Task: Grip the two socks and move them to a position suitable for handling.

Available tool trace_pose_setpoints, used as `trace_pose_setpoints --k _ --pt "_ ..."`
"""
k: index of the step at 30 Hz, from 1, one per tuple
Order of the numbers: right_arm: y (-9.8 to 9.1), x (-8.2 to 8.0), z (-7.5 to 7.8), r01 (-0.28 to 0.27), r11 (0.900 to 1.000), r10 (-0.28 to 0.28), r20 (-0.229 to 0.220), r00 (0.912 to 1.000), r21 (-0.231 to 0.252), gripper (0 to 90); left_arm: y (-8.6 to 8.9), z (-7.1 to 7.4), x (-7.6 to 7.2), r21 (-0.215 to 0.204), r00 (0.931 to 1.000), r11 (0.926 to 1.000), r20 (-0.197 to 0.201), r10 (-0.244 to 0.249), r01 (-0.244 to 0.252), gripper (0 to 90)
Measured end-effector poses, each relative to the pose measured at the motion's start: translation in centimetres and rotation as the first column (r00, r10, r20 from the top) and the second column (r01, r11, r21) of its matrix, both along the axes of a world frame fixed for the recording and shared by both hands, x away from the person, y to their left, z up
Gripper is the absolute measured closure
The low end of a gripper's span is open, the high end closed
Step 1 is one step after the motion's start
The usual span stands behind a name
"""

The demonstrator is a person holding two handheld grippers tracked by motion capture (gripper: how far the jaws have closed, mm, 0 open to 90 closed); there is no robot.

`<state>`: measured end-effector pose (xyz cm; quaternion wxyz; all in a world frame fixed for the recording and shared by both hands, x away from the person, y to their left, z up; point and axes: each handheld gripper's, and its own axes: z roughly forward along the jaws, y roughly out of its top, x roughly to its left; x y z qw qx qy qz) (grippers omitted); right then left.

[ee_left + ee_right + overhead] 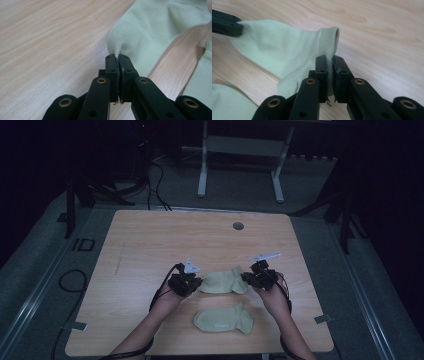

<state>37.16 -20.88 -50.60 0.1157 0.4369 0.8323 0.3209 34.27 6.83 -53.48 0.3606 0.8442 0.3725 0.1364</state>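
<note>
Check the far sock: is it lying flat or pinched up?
Pinched up: the far sock is gripped at both ends, left tool on one end, right tool on the cuff.

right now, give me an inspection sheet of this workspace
surface: light wood table, round grommet hole near the far edge
job's things: far sock, pale green, pinched at both ends; near sock lies flat, untouched
clutter: nothing seen
grippers: left gripper shut on the far sock's toe end; right gripper shut on its cuff
cables: black cables trail from both grippers; more cables on the floor beyond the table
surroundings: dim room, grey carpet, white desk frame behind
</note>
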Motion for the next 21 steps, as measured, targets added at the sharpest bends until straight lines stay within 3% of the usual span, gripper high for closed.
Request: trace_pose_setpoints --k 4,10,11,13,17,21 --pt "-1.2 0.1 -1.4 0.023 0.9997 -0.023 -0.035 0.9991 -0.008 83.6 -0.1 -0.5 0.2 0.012 0.9999 0.9999 -0.009 -0.006 0.006 87.0" --pt "-1.2 0.0 -2.6 0.014 0.9998 -0.015 -0.055 0.9984 -0.014 79.4 0.3 -1.5 0.7 0.008 0.9985 1.0 -0.055 0.004 -0.004 84.5" --pt "-1.1 0.0 -2.7 0.024 0.9995 -0.025 -0.043 0.9987 -0.022 70.8 0.4 -1.5 0.7 0.001 0.9988 0.9999 -0.047 0.014 -0.014 72.7" --pt "-1.1 0.0 -2.4 0.028 0.9993 -0.029 -0.032 0.9991 -0.025 67.7 0.8 -1.0 0.5 -0.026 0.9996 0.9994 -0.017 0.022 -0.022 69.1" --pt "-1.0 -0.3 -1.8 0.02 0.9995 -0.02 -0.011 0.9997 -0.023 68.2 0.7 -0.4 0.1 -0.045 0.9999 0.9989 -0.003 0.016 -0.016 70.1" --pt "0.0 -1.1 -1.6 -0.017 0.9998 0.017 -0.017 0.9997 -0.009 73.1 -0.5 -0.4 -0.2 -0.043 0.9998 0.999 -0.012 -0.016 0.015 81.0"
